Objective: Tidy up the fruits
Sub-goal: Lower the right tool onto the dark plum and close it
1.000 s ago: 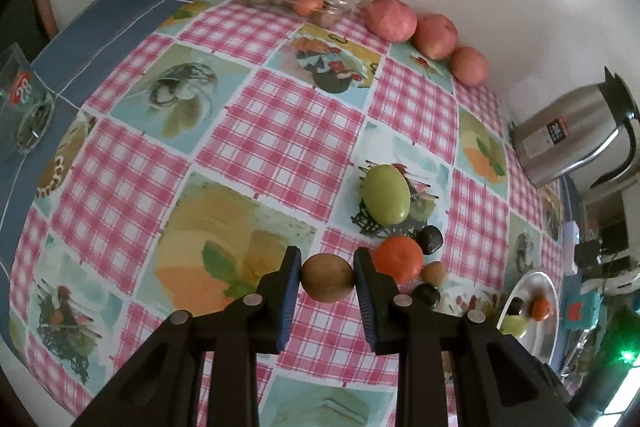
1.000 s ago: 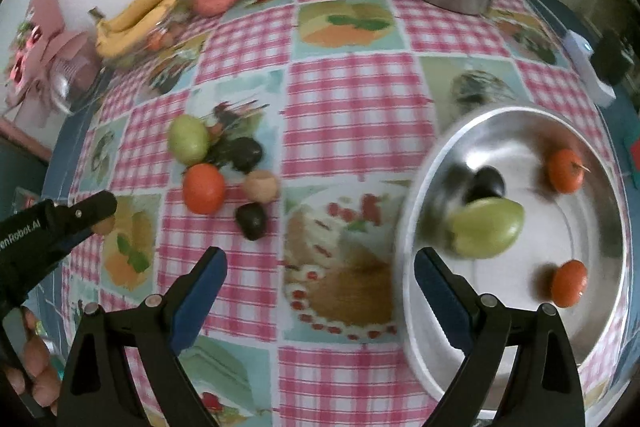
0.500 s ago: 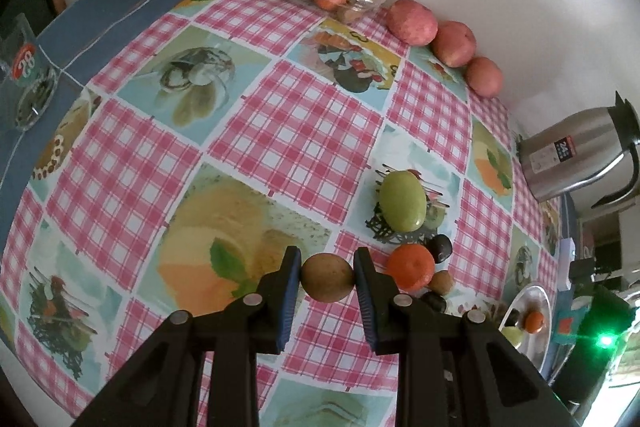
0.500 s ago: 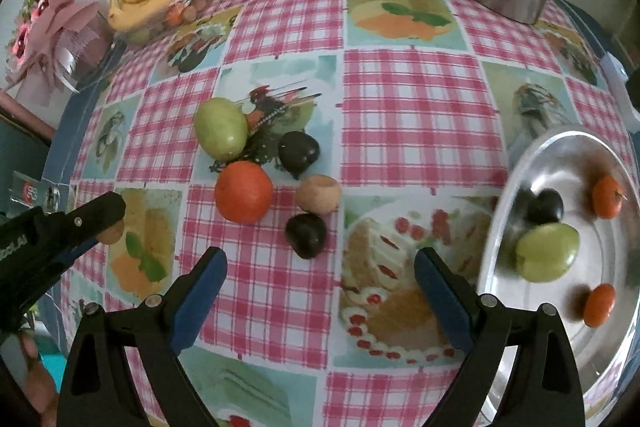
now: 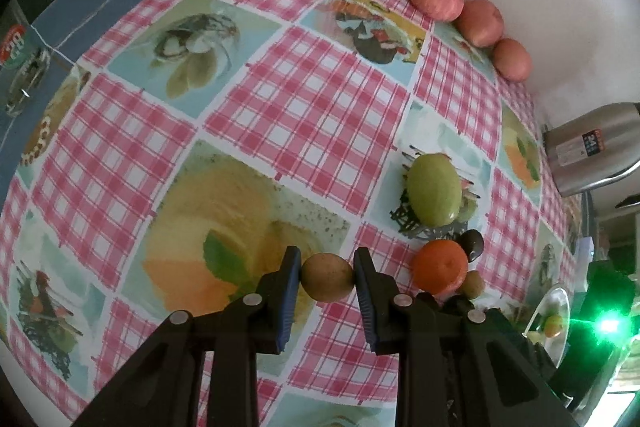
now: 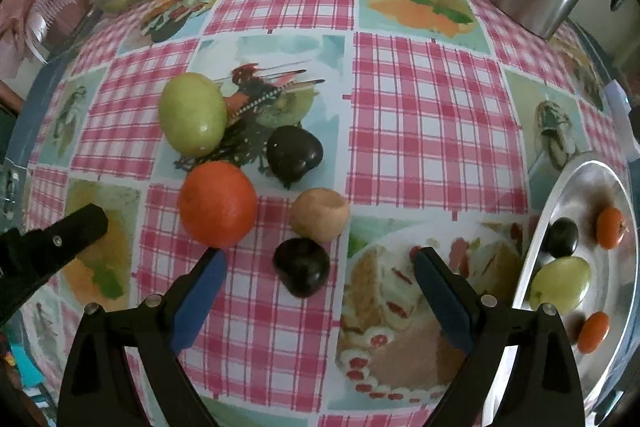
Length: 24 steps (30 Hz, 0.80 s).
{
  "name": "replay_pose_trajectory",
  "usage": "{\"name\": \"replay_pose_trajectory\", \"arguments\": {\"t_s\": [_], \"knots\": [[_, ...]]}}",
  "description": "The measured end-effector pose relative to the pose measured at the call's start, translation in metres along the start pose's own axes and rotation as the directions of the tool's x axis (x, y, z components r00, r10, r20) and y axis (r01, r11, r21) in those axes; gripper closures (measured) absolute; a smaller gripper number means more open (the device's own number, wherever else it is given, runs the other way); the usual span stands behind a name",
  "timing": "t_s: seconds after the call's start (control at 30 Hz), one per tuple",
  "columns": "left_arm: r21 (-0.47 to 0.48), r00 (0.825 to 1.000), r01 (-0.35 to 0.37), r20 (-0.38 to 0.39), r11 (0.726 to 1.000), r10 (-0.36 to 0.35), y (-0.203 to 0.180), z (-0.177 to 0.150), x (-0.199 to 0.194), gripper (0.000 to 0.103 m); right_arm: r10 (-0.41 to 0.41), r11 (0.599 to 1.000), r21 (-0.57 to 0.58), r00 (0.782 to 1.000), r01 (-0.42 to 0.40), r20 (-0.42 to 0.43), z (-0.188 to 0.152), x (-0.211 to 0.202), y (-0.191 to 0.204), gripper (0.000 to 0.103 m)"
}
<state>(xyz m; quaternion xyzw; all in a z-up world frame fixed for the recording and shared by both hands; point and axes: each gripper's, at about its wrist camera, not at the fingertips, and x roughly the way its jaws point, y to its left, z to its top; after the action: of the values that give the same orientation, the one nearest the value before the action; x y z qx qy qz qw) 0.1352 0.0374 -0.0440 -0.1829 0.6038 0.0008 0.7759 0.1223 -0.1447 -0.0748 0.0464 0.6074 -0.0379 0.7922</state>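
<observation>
While left gripper (image 5: 327, 277) grips brown fruit (image 5: 327, 277) above table (image 5: 304, 115), my right gripper (image 6: 316, 285) hangs open over dark plum (image 6: 302, 267) mid-table. Step, I judge: gathering loose fruit. Next: close on plum, carry to metal plate (image 6: 624, 359) at right edge.

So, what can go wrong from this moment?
The left gripper holds the brown fruit only by its round sides; it may slip out and roll.

The open right gripper hangs over a tight cluster: closing on the dark fruit may knock the orange or the tan fruit.

The tray sits near the table edge.
</observation>
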Motion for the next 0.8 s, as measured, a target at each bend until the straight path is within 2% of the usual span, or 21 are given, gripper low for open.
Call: {"name": "replay_pose_trajectory", "arguments": {"t_s": [0.1,0.3,0.47,0.73,0.8], "knots": [[0.002,1.0,-0.005,0.004,1.0,0.005,-0.001,0.0,-0.001,0.074,-0.02,1.0,-0.011,1.0,0.02,0.003,0.006,0.006,0.006,0.008],[0.006,1.0,-0.01,0.002,1.0,0.01,-0.004,0.0,0.0,0.074,-0.011,1.0,-0.013,1.0,0.011,0.011,0.006,0.009,0.007,0.0],[0.01,1.0,-0.009,-0.002,1.0,0.009,-0.004,0.001,0.002,0.073,-0.015,1.0,0.008,1.0,0.015,0.023,0.004,0.007,0.007,0.0],[0.01,1.0,-0.007,-0.003,1.0,0.007,-0.003,0.001,0.002,0.073,-0.025,0.999,0.03,0.995,0.022,0.101,-0.006,0.003,0.007,0.0],[0.01,1.0,-0.007,-0.003,1.0,0.007,-0.003,0.001,0.002,0.073,-0.022,1.0,0.021,0.997,0.021,0.078,-0.004,0.004,0.008,0.0]]}}
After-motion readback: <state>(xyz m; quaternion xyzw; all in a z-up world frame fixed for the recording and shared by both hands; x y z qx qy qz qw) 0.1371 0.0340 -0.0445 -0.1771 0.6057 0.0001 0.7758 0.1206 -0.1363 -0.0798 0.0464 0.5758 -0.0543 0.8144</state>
